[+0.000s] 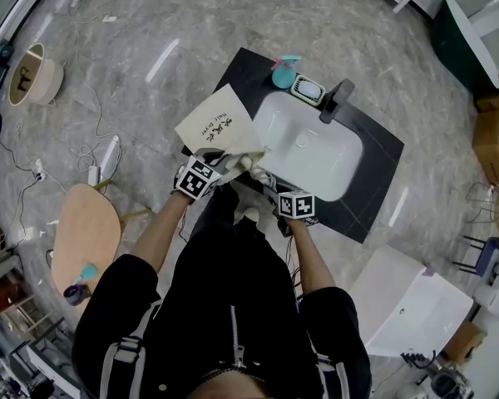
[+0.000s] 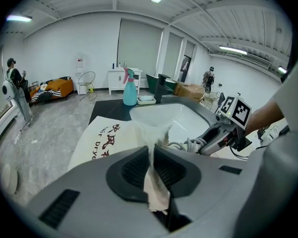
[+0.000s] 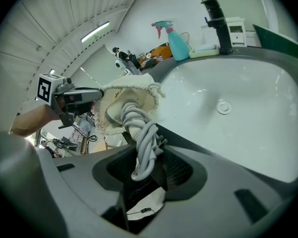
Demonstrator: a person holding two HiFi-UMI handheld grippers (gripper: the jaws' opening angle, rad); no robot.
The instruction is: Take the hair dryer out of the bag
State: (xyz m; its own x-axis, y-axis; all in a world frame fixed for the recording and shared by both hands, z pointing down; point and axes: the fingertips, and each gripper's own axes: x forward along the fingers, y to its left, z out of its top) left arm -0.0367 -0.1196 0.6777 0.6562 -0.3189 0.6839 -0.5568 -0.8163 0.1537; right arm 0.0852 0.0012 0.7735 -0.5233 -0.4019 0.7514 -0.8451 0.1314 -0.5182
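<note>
**Hair dryer [image 3: 113,114] at the bag's mouth**

One dryer is sitting in the mouth of one cream bag [image 1: 219,123] on the desk [image 1: 374,191], left of the sink [image 1: 316,152]. The left gripper [image 2: 151,158] is pinching the bag's rim. The right gripper [image 3: 148,163] is pinching the one coiled cord [image 3: 141,133], which is risking uncoiling or slipping, leaving the dryer inside.

Open sink basin [image 1: 316,152] ahead, faucet [image 1: 337,100], spray bottle [image 1: 284,73], soap dish [image 1: 308,89] along far rim (bag [image 1: 219,123] left)
</note>
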